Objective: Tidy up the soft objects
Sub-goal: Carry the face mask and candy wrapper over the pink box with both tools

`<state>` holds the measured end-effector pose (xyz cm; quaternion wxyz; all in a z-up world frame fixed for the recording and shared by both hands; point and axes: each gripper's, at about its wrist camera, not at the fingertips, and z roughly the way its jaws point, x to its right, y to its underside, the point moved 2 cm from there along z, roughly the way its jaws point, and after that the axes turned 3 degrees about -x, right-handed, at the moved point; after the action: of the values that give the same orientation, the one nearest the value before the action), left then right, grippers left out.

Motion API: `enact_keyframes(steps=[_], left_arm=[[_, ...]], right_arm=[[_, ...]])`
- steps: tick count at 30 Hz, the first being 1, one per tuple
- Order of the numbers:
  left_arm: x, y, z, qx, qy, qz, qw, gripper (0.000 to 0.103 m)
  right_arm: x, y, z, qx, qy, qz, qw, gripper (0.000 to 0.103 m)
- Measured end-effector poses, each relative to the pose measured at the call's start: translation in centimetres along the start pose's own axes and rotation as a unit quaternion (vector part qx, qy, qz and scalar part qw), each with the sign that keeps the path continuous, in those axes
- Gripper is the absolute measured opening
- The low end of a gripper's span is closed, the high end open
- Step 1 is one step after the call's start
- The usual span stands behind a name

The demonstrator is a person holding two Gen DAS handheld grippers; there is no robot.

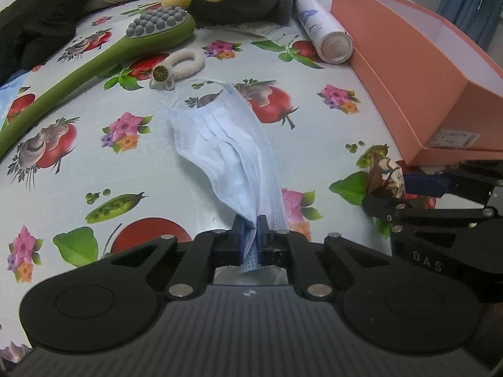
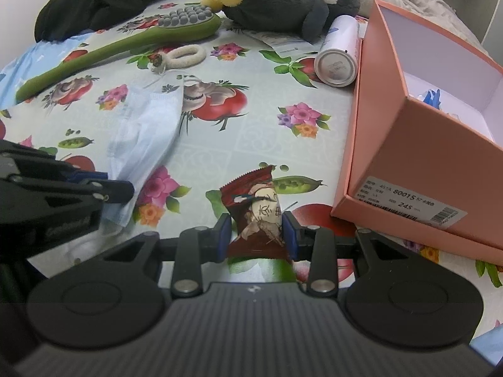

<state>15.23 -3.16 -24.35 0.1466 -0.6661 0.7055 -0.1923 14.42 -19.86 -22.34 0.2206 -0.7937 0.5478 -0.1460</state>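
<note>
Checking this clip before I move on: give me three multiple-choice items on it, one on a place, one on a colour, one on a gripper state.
1. Where does the white spray can lie?
A. inside the box
B. beside the outer wall of the salmon-pink cardboard box
C. on the plush toy

2. What colour is the handle of the long massage brush with grey knobs?
A. green
B. red
C. white

3. What is the left gripper doing?
A. hanging open over the cloth
B. shut on the pale blue pleated face mask
C. shut on the brush

Answers:
1 B: the can rests on the flowered tablecloth against the box's outside.
2 A: the handle is olive green along its whole length.
3 B: mask fabric is pinched between the fingers; the right gripper holds the dark red snack packet.
</note>
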Motion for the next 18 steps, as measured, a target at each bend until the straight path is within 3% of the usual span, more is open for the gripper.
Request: enact_keyframes(steps=[12, 18], left_arm=[[-0.3, -0.4, -4.0, 0.035, 0.03, -0.034, 0.9984, 0.007], [0.0, -1.0, -7.3, 0.061, 0.046, -0.037, 0.9965, 0.008]], right_arm=[[0.7, -0.3, -2.7, 0.015, -0.01, 0.036, 0.999, 0.037], [0.8, -0.9, -5.8, 0.045, -0.014, 0.048, 0.998, 0.037]])
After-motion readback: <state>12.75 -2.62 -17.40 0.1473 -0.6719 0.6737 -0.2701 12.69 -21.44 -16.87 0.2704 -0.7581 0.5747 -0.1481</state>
